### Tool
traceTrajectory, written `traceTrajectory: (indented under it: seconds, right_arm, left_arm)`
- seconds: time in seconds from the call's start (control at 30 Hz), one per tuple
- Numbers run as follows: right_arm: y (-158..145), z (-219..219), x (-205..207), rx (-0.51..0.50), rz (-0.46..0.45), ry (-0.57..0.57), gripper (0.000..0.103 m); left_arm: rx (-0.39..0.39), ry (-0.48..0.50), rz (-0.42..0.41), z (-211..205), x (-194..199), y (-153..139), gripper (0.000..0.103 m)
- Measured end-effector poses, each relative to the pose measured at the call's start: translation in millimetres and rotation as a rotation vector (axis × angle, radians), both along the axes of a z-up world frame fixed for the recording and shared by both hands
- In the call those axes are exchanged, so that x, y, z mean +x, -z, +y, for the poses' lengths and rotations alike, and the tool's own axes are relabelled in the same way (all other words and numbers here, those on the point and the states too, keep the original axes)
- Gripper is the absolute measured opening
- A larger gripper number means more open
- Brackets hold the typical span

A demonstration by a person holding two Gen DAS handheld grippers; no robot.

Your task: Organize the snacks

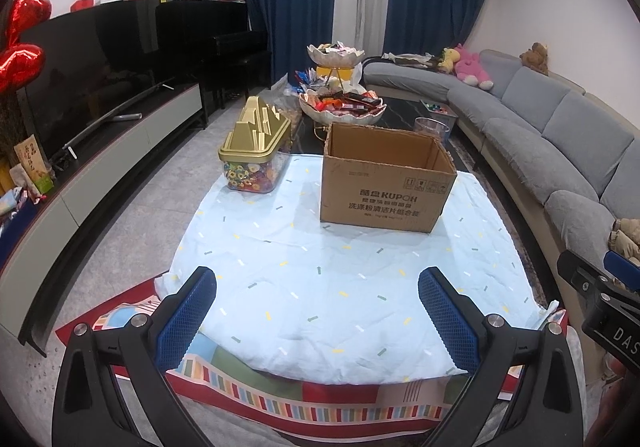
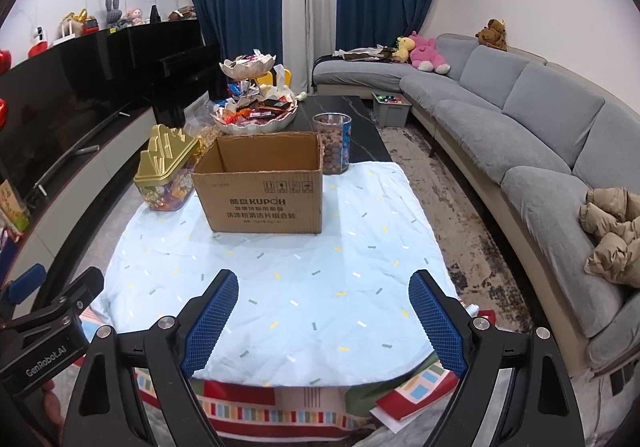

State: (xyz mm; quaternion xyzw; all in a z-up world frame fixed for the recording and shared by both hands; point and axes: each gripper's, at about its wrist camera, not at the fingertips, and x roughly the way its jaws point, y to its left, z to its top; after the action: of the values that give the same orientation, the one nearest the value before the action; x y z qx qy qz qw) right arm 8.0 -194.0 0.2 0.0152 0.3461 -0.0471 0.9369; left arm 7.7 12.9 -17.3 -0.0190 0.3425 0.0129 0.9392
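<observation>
An open cardboard box (image 1: 386, 183) (image 2: 262, 183) stands on a light blue cloth (image 1: 320, 287) (image 2: 280, 279) over the low table. Left of it sits a clear candy jar with a gold lid (image 1: 254, 151) (image 2: 166, 175). Behind the box rises a two-tier shell dish piled with wrapped snacks (image 1: 340, 105) (image 2: 256, 111), and a clear tub of brown balls (image 2: 332, 143) (image 1: 432, 129) stands to its right. My left gripper (image 1: 318, 285) and right gripper (image 2: 324, 289) hover over the cloth's near edge, both open and empty, well short of the box.
A grey curved sofa (image 2: 520, 127) with plush toys runs along the right. A dark TV unit (image 1: 100, 151) and piano line the left. A striped red mat (image 1: 280, 403) lies under the cloth. A grey bin (image 2: 390, 109) sits by the sofa.
</observation>
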Motion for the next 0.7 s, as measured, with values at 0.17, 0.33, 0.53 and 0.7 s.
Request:
traceTrajectory:
  seconds: [0.17,0.33,0.53,0.7]
  right_arm:
    - [0.1,0.0,0.0,-0.001,0.000,-0.001,0.088]
    - [0.2,0.0,0.1,0.000,0.000,0.001,0.088]
    - [-0.6,-0.1,-0.8,0.000,-0.001,0.002,0.088]
    - [-1.3,-0.6,-0.3,-0.001,-0.003,0.002,0.088]
  left_arm:
    - [0.000,0.000,0.000,-0.3,-0.7,-1.1,0.103]
    - [0.000,0.002,0.002,-0.5,-0.1,-0.9,0.103]
    - [0.003,0.005,0.003,-1.6,-0.1,-2.3,0.103]
    - [0.001,0.005,0.002,-1.7,-0.3,-2.1,0.103]
